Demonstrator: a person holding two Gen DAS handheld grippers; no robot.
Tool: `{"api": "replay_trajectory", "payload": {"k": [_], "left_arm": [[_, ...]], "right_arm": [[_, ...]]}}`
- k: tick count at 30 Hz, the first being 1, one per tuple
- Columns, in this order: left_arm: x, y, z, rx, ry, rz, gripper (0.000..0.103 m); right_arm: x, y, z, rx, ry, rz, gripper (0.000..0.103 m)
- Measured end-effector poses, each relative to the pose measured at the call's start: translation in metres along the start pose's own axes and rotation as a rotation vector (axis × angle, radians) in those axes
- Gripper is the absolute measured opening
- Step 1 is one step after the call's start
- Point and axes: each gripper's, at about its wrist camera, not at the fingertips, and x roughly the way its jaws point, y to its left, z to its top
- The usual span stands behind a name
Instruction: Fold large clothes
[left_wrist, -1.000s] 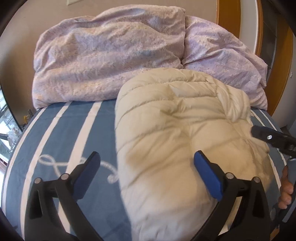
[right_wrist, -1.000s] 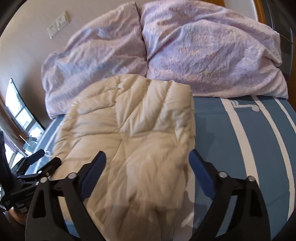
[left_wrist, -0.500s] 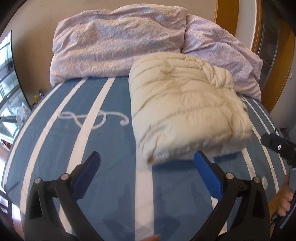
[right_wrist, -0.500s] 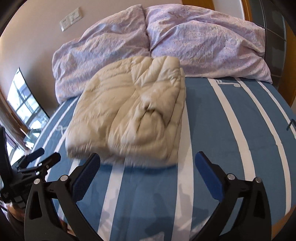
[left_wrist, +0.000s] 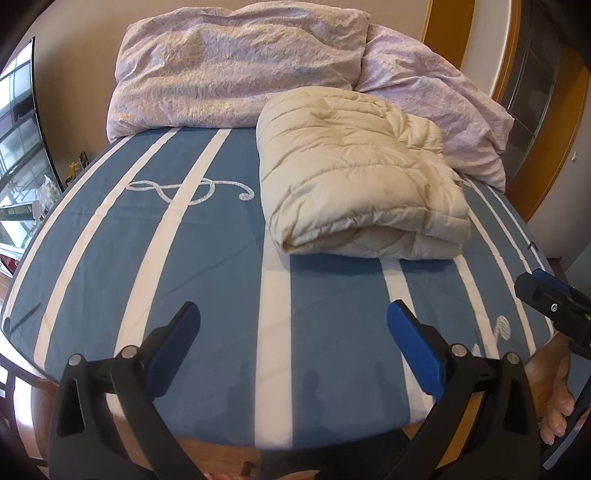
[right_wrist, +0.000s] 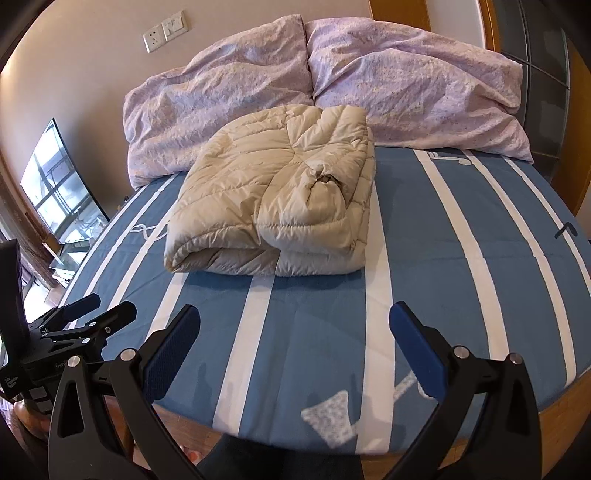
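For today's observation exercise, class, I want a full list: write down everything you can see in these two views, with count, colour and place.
puffer jacket: 1, cream, folded on the bed, its far end touching the pillows
pillows: 2, lilac, side by side at the head of the bed
bed sheet: 1, blue with white stripes, covering the bed
wall sockets: 2, white, on the wall above the pillows
window: 1, bright, left of the bed
left claw: 1, black with blue pads, open, near the foot of the bed
right claw: 1, black with blue pads, open, near the foot of the bed
hand: 1, below the bed's edge in the left wrist view
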Motion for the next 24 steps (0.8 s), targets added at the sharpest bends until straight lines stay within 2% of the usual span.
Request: {"api": "replay_trajectory", "payload": {"k": [9,24], "left_arm": [[-0.021,-0.013,-0.010,0.018,0.001,-0.030,0.101],[-0.023,-0.012,-0.006,-0.018,0.010,-0.111,0.101]], "right_arm": [[-0.016,0.003,-0.011,0.006,0.014,0.036,0.102],[-0.021,0.005,-0.010,0.040,0.018,0.075,0.102]]}}
